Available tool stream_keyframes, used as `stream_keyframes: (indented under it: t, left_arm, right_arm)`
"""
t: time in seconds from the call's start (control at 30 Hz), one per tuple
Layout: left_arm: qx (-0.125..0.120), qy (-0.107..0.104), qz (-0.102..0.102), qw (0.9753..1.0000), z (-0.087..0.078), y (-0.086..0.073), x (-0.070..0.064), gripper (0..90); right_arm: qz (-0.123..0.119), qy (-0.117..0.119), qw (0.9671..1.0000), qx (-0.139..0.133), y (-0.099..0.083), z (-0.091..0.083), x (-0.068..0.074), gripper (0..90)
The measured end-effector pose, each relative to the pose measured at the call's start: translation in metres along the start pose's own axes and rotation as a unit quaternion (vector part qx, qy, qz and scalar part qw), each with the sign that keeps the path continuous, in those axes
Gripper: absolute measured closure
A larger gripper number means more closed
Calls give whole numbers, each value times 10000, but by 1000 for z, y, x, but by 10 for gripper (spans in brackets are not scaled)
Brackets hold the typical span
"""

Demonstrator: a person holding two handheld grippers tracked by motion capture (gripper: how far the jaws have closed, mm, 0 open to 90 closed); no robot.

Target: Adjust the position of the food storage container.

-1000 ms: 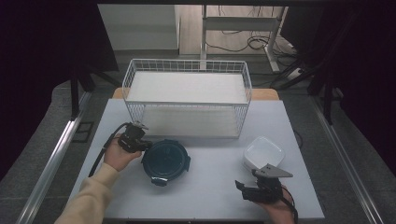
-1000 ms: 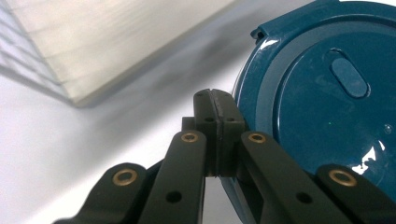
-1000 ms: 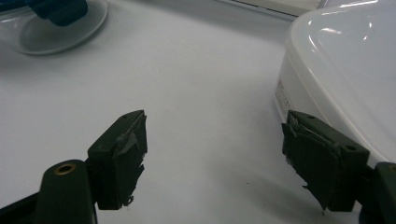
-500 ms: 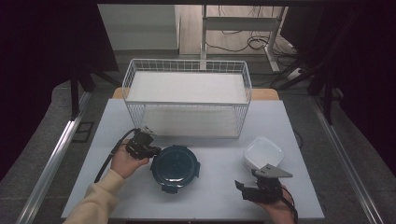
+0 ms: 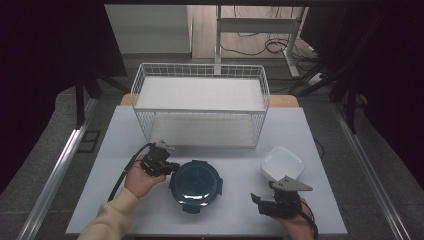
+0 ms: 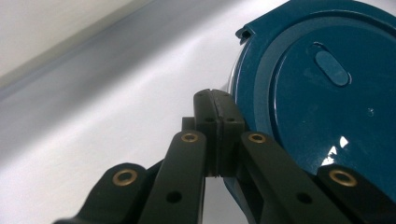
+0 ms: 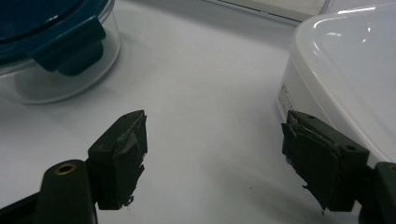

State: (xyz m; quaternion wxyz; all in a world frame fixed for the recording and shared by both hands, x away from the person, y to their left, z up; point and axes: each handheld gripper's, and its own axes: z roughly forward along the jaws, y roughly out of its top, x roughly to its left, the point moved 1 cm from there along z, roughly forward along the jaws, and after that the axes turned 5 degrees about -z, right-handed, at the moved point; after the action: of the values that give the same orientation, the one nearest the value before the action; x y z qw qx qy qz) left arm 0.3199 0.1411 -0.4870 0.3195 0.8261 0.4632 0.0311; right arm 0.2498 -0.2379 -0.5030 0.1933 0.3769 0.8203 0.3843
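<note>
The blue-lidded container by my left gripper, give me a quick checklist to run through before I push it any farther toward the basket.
1. Left gripper jaws shut: ok, the pads meet with no gap.
2. Left gripper against the container: ok, its tip sits at the lid's rim in the left gripper view.
3. Lid clipped on: cannot tell; one latch looks down, the others are not clear.
4. Table between container and wire basket free: ok.
5. Right gripper out of the way: ok, open, holding nothing.
6. White container apart from the blue-lidded one: ok.
</note>
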Motion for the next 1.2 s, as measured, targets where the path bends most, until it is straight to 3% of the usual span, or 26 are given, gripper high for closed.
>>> stream_keyframes:
  t: [0.2,0.27,0.37,0.4,0.5,0.57,0.63,0.7,0.73,0.8,0.93,1.2]
  left_arm:
    - [3,-220,29,9998,2,0,0,900]
    - [-118,-433,-35,9990,3,-2,6,900]
    - [-302,-565,-120,9979,-1,-3,10,900]
    - [-468,-391,-127,9981,-9,-5,14,899]
    - [-775,-438,-216,9958,-24,-14,17,894]
    - [-830,-391,-233,9955,-28,-18,17,883]
    - [-895,-202,-185,9956,-35,-31,14,852]
    - [-959,-115,-188,9952,-38,-36,13,737]
    - [-1096,61,-226,9937,-42,-43,11,662]
    - [-1274,172,-354,9911,-50,-51,9,538]
    - [-1356,-44,-628,9888,-59,-61,8,338]
    - [-1317,-38,-692,9889,-59,-77,6,292]
  right_arm:
    - [8,59,10000,-77,1,0,1,220]
    - [21,78,9998,-155,1,-1,2,220]
    - [16,64,9998,-201,1,-2,2,220]
    - [17,62,9997,-234,2,-3,3,220]
    - [1,48,9997,-259,2,-3,3,220]
    - [2,40,9996,-274,1,-3,3,220]
    - [0,37,9996,-280,1,-3,3,220]
    - [-21,40,9995,-307,1,-4,3,220]
    - [-17,32,9995,-328,1,-4,3,220]
    - [-9,39,9994,-346,1,-4,3,220]
    - [-53,88,9993,-372,1,-4,3,219]
    - [-47,128,9993,-362,0,-3,1,218]
